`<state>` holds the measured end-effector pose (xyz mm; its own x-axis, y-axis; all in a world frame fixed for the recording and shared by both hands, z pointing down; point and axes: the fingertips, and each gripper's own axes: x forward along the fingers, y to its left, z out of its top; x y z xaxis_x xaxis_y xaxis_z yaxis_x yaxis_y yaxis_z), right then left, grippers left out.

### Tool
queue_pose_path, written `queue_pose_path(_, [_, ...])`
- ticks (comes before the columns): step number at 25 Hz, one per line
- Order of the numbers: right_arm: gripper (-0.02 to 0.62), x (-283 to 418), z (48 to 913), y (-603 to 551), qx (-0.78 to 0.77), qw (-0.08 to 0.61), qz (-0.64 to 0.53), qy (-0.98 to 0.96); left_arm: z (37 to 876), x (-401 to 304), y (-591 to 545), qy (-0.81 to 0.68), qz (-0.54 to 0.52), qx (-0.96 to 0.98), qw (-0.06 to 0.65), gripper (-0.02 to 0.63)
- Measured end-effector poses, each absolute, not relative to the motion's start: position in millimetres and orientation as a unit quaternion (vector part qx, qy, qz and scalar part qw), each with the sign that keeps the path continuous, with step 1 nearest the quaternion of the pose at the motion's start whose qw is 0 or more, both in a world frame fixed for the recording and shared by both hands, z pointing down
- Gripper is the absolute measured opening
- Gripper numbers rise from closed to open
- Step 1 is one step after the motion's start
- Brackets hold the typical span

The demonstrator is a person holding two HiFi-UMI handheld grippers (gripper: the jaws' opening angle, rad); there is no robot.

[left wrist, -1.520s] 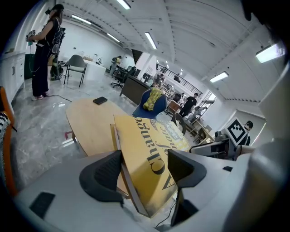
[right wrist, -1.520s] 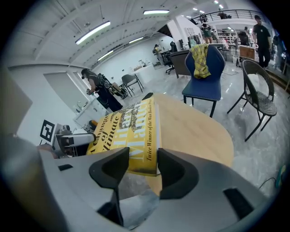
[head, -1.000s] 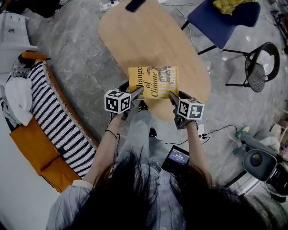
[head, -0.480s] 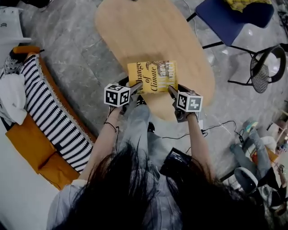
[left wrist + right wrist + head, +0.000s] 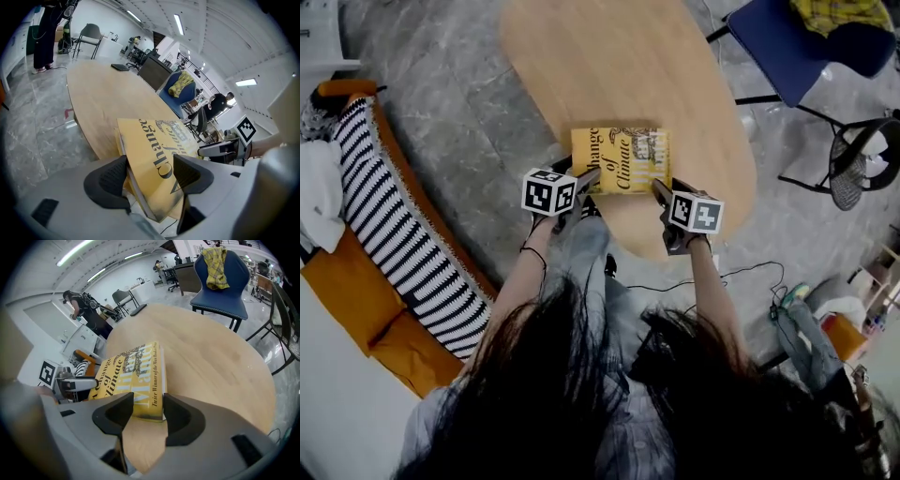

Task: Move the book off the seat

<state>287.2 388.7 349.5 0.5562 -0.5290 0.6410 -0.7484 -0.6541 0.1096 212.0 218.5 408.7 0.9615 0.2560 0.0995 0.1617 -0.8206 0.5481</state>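
Observation:
A yellow book (image 5: 621, 161) with "Change of Climate" on its cover hangs low over the near end of the oval wooden table (image 5: 628, 66), held by both grippers. My left gripper (image 5: 586, 180) is shut on the book's near left corner. In the left gripper view the book (image 5: 159, 150) slants between the two pads. My right gripper (image 5: 661, 190) is shut on the near right corner. In the right gripper view the spine end of the book (image 5: 131, 376) sits between the jaws above the table (image 5: 211, 357). Whether the book touches the tabletop I cannot tell.
An orange sofa with a black-and-white striped cover (image 5: 394, 234) runs along the left. A blue chair (image 5: 811, 47) with a yellow cloth stands at the upper right, and a black wire chair (image 5: 862, 159) beside it. A cable (image 5: 750, 272) lies on the floor.
Both grippers, still holding the book, have carried it a little farther over the table's near end and lower. The grip on both corners looks the same.

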Motion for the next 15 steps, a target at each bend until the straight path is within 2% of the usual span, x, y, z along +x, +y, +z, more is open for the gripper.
queue_pose_path(3, [0.21, 296.5, 356.3, 388.3, 0.868, 0.183, 0.291, -0.359, 419.1, 219.5, 220.4, 0.112, 0.102, 0.95, 0.272, 0.318])
queue_pose_path(9, [0.21, 306.5, 367.2, 391.6, 0.872, 0.203, 0.293, -0.336, 429.0, 226.2, 225.7, 0.127, 0.135, 0.959, 0.213, 0.318])
queue_pose_path(15, [0.21, 309.2, 381.0, 399.3, 0.855, 0.282, 0.303, -0.312, 431.4, 227.9, 230.2, 0.142, 0.142, 0.958, 0.205, 0.319])
